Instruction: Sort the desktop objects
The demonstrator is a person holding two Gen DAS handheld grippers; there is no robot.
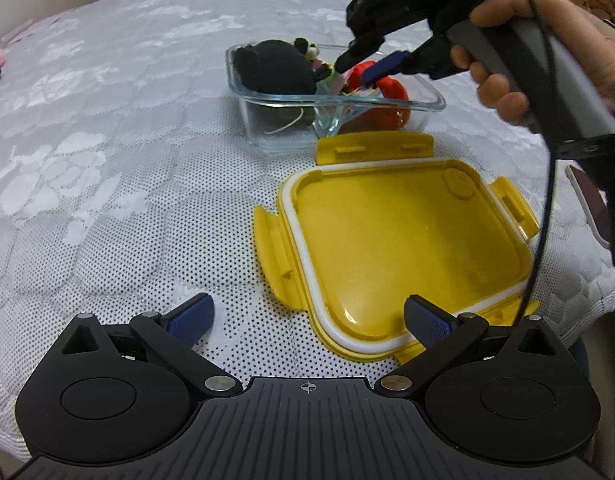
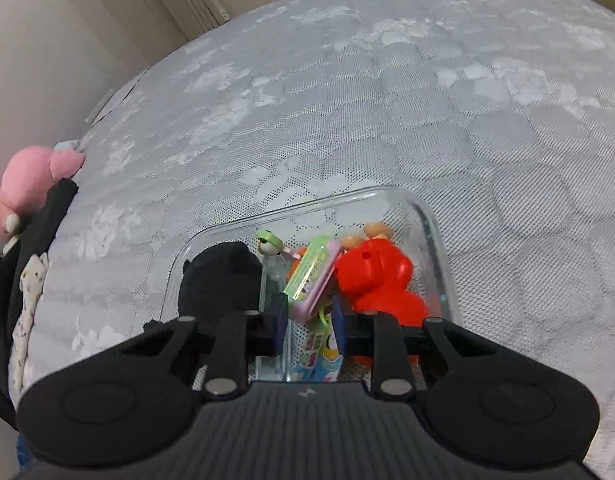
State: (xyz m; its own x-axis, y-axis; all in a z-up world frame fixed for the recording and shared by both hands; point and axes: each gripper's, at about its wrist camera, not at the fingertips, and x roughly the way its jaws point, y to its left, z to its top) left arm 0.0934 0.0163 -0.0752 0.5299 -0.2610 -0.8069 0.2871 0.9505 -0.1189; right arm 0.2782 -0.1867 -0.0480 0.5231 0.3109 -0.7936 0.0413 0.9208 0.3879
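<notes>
Now your right gripper [image 2: 309,322] hangs over the glass container [image 2: 435,216] with jaws narrowly parted, while your left gripper [image 1: 307,316] gapes wide above the yellow lid [image 1: 407,240].

A white lace cloth [image 2: 387,120] with a flower pattern covers the tabletop. At the left edge of the right wrist view sits a pink plush toy [image 2: 27,184], with a beige wall [image 2: 47,40] filling the upper left.

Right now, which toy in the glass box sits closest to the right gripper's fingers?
The pink-and-green packet, propped between the black plush and the red toy. It lies just ahead of the gap between the right gripper fingers; the other two sit off to either side.
</notes>
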